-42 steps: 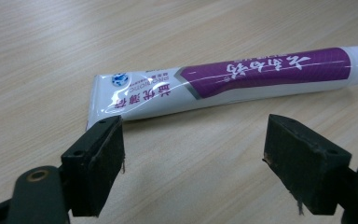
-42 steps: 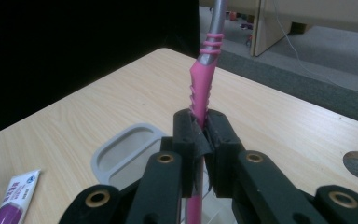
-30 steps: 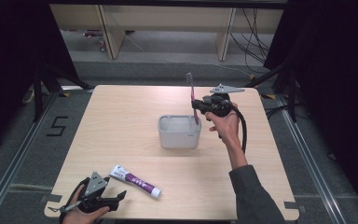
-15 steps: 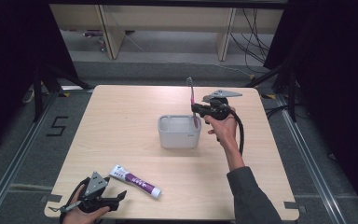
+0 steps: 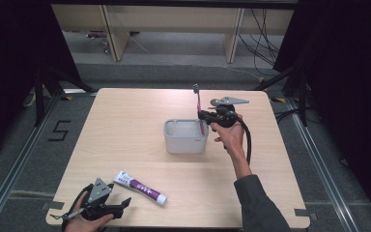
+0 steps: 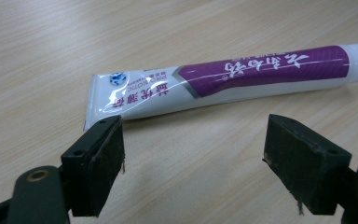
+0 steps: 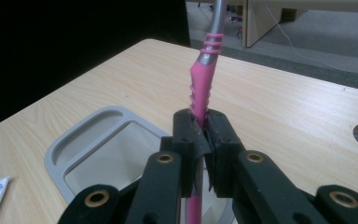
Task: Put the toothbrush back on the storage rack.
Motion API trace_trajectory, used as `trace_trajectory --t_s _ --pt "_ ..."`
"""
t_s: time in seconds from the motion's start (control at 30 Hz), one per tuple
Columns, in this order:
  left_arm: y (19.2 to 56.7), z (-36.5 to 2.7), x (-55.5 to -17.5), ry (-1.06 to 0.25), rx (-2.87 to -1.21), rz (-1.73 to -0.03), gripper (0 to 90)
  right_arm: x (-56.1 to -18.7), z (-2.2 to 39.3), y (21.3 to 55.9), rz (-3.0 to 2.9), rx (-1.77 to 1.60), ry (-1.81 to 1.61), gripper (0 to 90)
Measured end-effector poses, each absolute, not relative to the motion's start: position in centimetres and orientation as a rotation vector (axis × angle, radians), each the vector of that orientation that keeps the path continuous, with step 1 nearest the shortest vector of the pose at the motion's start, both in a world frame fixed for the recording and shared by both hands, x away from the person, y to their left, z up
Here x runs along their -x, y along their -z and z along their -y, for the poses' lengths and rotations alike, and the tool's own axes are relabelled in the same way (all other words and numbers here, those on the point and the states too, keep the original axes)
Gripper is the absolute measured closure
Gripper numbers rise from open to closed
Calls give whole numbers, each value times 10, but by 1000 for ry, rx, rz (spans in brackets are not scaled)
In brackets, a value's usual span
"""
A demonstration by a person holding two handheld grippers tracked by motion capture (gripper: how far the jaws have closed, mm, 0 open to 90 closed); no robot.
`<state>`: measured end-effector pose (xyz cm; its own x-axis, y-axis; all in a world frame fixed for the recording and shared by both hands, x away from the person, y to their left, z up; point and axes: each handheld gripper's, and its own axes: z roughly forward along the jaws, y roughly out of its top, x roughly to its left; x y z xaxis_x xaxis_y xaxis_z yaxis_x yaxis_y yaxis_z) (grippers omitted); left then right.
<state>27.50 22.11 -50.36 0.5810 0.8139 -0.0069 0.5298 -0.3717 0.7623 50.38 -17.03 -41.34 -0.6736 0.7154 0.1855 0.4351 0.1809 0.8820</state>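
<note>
**Toothbrush poised upright over the grey holder**

Since a second ago the right gripper (image 5: 204, 116) has swung level and the pink toothbrush (image 5: 199, 108) has tipped from a slant to nearly upright above the grey holder (image 5: 185, 137); to my eye that lines the handle up for lowering into the holder, though it is not yet let go.

From the high view, the holder sits mid-table; the right hand reaches in from the near right, forearm stretched out, wrist raised, gripper at the holder's right rim; the brush's head points up; the left gripper (image 5: 110, 207) rests at the near left edge, the toothpaste tube (image 5: 140, 187) lying flat just to its right.

In the left gripper view, the two black jaws stand wide apart with nothing between them; the tube (image 6: 223, 79) lies across the wood just beyond, untouched.

In the right gripper view, the jaws are clamped tight on the brush's pink handle (image 7: 200, 88); the holder (image 7: 74, 140) lies below, its two compartments open, the handle's lower end running down toward the larger one.
</note>
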Motion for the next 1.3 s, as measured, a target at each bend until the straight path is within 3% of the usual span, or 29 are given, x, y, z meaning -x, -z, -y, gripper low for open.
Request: trace_trajectory --t_s 1.3 --pt "504 -221 -275 -486 -2063 -1067 196 -501 171 424 -2211 -1100 -1469 805"
